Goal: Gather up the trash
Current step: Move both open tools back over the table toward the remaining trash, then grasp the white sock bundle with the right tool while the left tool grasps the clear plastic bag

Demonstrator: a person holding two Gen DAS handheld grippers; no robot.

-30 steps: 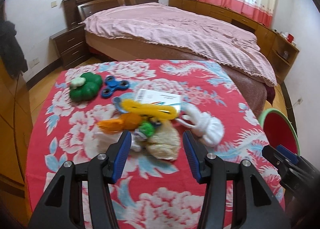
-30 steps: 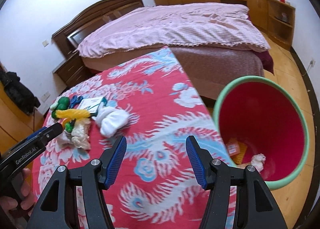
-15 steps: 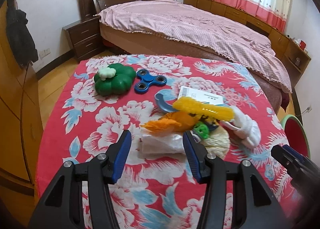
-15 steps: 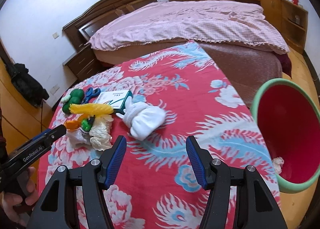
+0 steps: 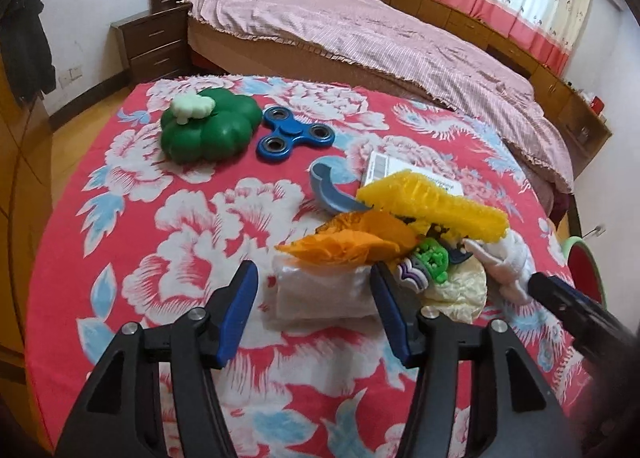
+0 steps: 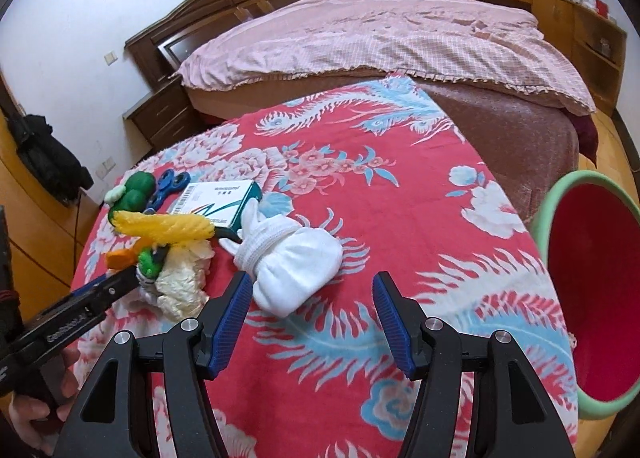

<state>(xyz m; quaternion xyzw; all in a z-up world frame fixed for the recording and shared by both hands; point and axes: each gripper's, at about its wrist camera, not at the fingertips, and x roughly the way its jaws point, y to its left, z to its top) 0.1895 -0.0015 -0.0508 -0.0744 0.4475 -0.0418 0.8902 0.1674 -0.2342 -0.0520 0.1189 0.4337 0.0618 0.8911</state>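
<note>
Approaching stage of trash collection; nothing is held yet. Left gripper: angled down at the cluttered table, jaws spread and just widened, a crumpled clear wrapper lying between them, pads not pressing it. Orange scrap touches the wrapper's far edge; green toy and blue spinner sit well apart beyond. Right gripper: jaws spread, empty, tilted down just before a white sock bundle. Red bin stands off the table's right edge. Next move, by judgement: lower, close on the wrapper alone, carry it to the bin.
</note>
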